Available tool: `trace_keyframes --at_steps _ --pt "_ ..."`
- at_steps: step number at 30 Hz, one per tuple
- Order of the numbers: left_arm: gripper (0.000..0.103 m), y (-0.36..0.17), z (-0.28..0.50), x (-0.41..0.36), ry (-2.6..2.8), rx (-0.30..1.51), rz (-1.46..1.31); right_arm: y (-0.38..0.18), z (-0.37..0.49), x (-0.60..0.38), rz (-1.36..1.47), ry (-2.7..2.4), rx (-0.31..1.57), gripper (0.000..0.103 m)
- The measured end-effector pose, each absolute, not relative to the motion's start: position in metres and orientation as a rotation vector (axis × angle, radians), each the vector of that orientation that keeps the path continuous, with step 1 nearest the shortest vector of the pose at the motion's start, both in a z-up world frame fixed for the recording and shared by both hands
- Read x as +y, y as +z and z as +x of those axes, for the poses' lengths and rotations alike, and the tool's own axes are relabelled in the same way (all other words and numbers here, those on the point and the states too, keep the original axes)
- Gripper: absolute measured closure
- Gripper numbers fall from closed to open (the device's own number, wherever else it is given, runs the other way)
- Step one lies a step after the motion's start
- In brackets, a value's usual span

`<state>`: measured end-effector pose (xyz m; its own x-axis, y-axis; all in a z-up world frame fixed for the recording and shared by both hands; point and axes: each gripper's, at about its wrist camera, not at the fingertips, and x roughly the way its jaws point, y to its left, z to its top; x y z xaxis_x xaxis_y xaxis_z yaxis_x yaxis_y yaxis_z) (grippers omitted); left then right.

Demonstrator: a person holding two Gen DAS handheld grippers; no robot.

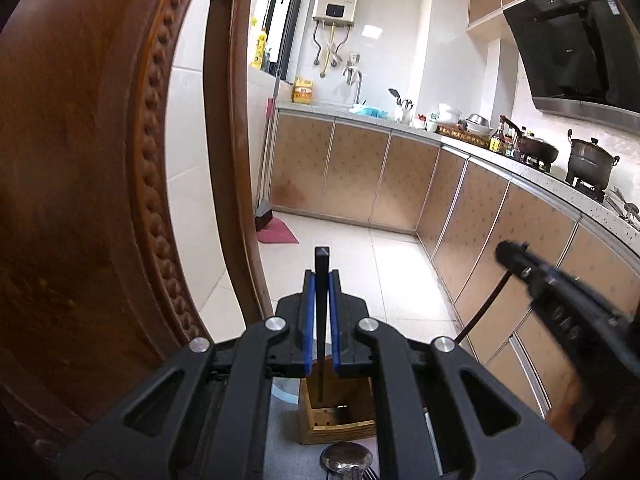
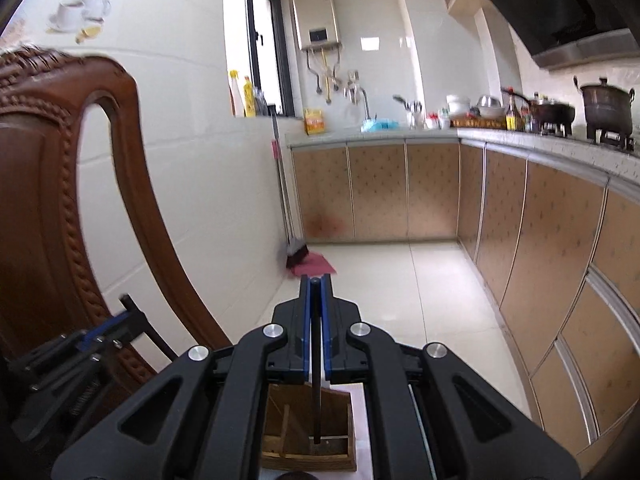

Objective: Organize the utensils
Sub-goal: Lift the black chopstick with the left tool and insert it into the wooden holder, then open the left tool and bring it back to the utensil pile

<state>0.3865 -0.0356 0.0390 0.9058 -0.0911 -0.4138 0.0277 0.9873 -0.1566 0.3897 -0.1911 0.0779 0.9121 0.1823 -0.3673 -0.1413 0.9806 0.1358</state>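
Observation:
In the left wrist view my left gripper (image 1: 322, 276) is shut on a black chopstick (image 1: 322, 256) that stands upright. Its thin end hangs over the open wooden utensil holder (image 1: 340, 424) below. A metal spoon (image 1: 346, 458) lies just in front of the holder. My right gripper (image 1: 510, 254) shows blurred at the right, shut on another dark chopstick (image 1: 484, 308). In the right wrist view the right gripper (image 2: 316, 280) clamps its black chopstick (image 2: 317, 400), whose tip reaches down into the holder (image 2: 308, 456). The left gripper (image 2: 128, 312) is at the lower left.
A carved wooden chair back (image 1: 100, 160) stands close on the left. Kitchen cabinets (image 1: 360, 168) and a counter with pots (image 1: 592, 160) run along the back and right. A broom (image 2: 296, 252) leans in the far corner over tiled floor.

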Motion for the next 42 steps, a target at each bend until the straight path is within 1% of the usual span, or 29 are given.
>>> trace_keyframes --at_steps 16,19,20,21,22,23,24,26,28,29,31,34,37,42 --pt "0.096 0.002 0.408 -0.043 -0.083 0.538 -0.148 0.029 0.42 -0.189 0.101 0.151 0.554 0.097" --pt "0.096 -0.001 0.408 -0.043 -0.084 0.547 -0.147 0.026 0.42 -0.192 0.107 0.15 0.579 0.097" --pt "0.096 -0.003 0.408 -0.044 -0.087 0.552 -0.147 0.026 0.419 -0.192 0.11 0.155 0.589 0.094" --pt "0.096 -0.003 0.408 -0.046 -0.091 0.554 -0.148 0.026 0.417 -0.193 0.116 0.159 0.596 0.084" --pt "0.096 -0.004 0.407 -0.047 -0.101 0.557 -0.153 0.026 0.413 -0.193 0.12 0.16 0.594 0.077" --pt "0.096 -0.004 0.406 -0.047 -0.104 0.558 -0.152 0.026 0.407 -0.193 0.124 0.163 0.585 0.058" --pt "0.095 -0.005 0.405 -0.049 -0.105 0.558 -0.147 0.026 0.4 -0.193 0.125 0.165 0.572 0.049" --pt "0.086 -0.007 0.402 -0.05 -0.108 0.561 -0.132 0.029 0.392 -0.192 0.108 0.16 0.57 0.048" --pt "0.074 -0.01 0.394 -0.05 -0.109 0.562 -0.127 0.03 0.382 -0.195 0.099 0.154 0.581 0.048" --pt "0.072 -0.011 0.387 -0.05 -0.115 0.562 -0.123 0.031 0.375 -0.197 0.098 0.151 0.586 0.048" --pt "0.062 -0.012 0.371 -0.051 -0.122 0.56 -0.101 0.03 0.357 -0.204 0.085 0.138 0.604 0.048" --pt "0.059 -0.017 0.346 -0.056 -0.15 0.562 -0.049 0.02 0.33 -0.216 0.06 0.116 0.658 0.048" --pt "0.059 -0.039 0.324 -0.068 -0.18 0.604 0.03 -0.013 0.314 -0.232 0.067 0.1 0.765 0.048" --pt "0.06 -0.104 0.324 -0.081 -0.207 0.78 0.102 -0.1 0.314 -0.249 0.099 0.102 1.094 0.048"
